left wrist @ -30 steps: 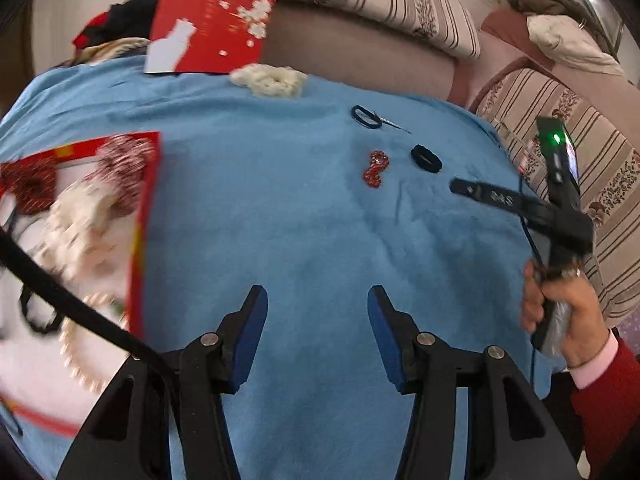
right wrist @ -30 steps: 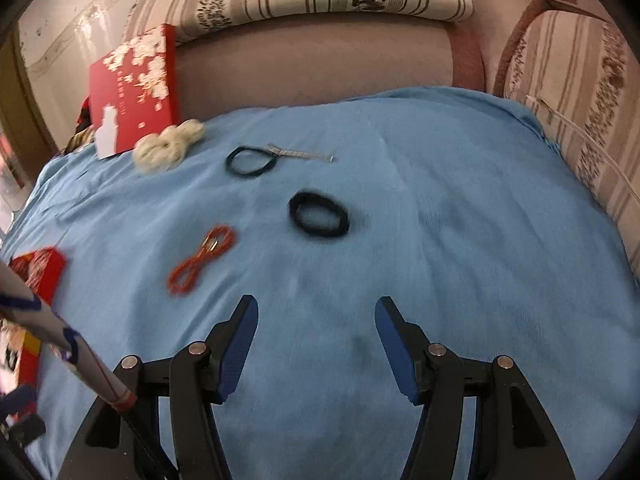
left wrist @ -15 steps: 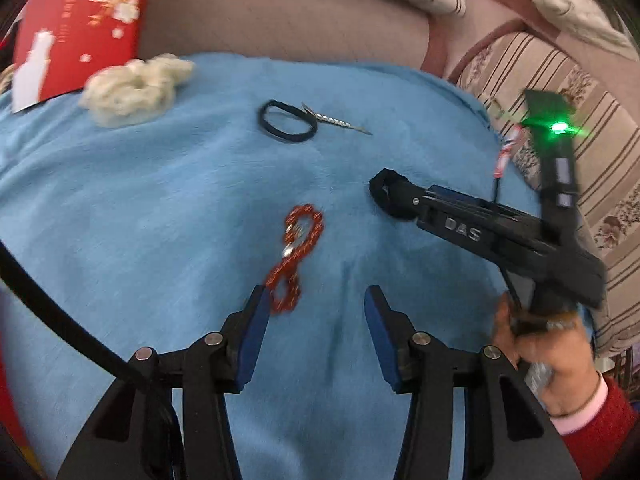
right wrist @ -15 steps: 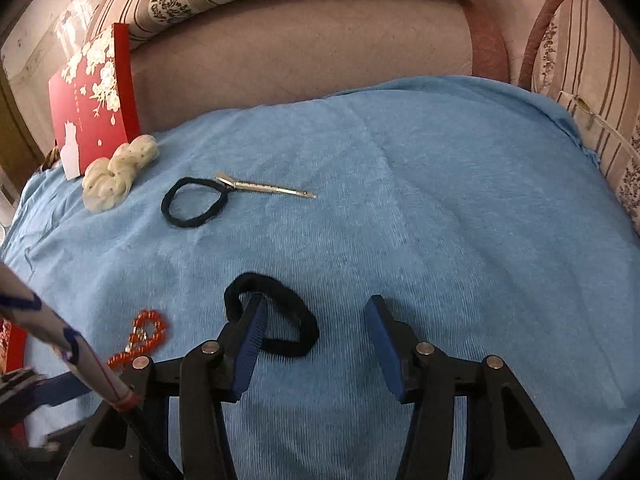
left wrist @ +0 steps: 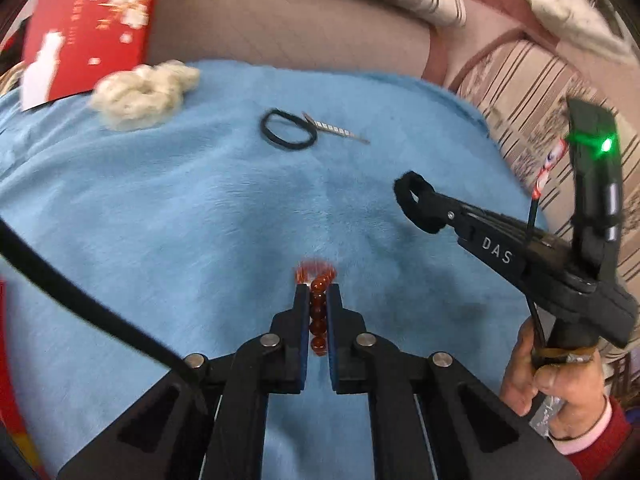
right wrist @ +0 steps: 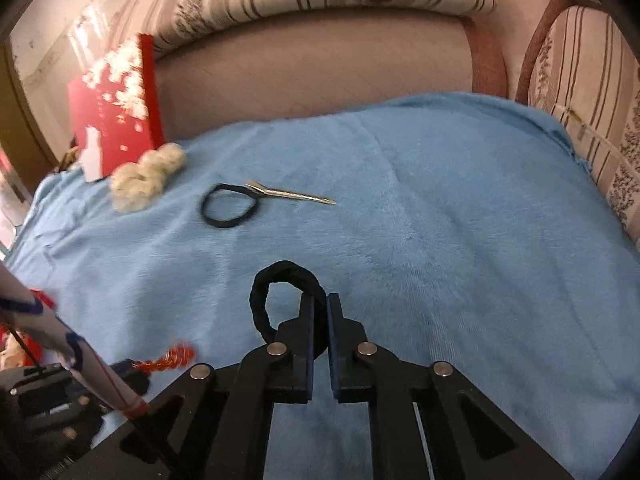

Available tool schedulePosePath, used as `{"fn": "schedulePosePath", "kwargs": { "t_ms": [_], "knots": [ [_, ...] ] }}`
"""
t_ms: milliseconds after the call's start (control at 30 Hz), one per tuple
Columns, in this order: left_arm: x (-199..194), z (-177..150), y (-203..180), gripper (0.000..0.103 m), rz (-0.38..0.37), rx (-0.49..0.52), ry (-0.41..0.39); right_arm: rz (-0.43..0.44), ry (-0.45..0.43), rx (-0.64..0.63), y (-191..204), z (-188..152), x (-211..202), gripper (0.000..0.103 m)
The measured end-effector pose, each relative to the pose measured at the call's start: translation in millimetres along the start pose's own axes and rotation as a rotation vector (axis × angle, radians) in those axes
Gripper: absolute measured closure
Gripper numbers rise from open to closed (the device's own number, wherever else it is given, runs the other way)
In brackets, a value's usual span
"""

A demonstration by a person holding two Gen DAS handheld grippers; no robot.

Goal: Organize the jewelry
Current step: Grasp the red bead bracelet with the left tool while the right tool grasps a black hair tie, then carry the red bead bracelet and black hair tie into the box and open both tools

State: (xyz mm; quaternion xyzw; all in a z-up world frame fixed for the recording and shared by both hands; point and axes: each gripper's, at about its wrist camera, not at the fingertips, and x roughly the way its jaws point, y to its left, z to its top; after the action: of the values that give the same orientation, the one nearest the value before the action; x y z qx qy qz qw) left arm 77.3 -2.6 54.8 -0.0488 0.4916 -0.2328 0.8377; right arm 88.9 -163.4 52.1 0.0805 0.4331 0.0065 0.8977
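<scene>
Pick-up step: left tool (left wrist: 318,300) was clamped on the red bead bracelet (left wrist: 317,308), right tool (right wrist: 318,308) clamped on the black hair tie (right wrist: 266,300); both needed lifting clear toward the red box (left wrist: 88,12) at 10 o'clock, by my judgement.

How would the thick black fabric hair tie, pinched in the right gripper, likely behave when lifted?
The thick black fabric hair tie probably flops: its loop sags sideways beyond the right gripper. Likely light, being thin cloth. Its fuzzy surface suggests little slipping.

Black left gripper (left wrist: 318,296), blue-lined fingers, silver screws; hand (left wrist: 552,376) bare, red sleeve, pink cuff.
</scene>
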Motion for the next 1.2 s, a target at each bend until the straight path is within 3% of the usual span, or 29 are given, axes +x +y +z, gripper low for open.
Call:
{"fn": "schedulePosePath", "kwargs": {
  "t_ms": [300,500,700,967,1200],
  "knots": [
    [-128.8,-51.0,47.8,0.096,0.013,-0.083,-0.151,0.066,-0.043,-0.094,63.1,-23.5,-68.3,0.097],
    [-190.6,-89.6,100.0,0.096,0.135,-0.160,-0.232,0.137,-0.034,-0.189,123.2,-48.4,-92.6,0.097],
    [-226.7,-115.4,164.1,0.096,0.199,-0.294,-0.290,0.198,-0.028,-0.283,184.4,-67.6,-105.0,0.096],
    [-251.6,-133.8,200.2,0.096,0.370,-0.329,-0.354,0.267,0.002,-0.352,246.2,-88.1,-110.9,0.096],
    [-265.3,-149.1,241.7,0.096,0.395,-0.420,-0.355,0.354,0.068,-0.401,306.2,-110.9,-105.8,0.096]
  ]
}}
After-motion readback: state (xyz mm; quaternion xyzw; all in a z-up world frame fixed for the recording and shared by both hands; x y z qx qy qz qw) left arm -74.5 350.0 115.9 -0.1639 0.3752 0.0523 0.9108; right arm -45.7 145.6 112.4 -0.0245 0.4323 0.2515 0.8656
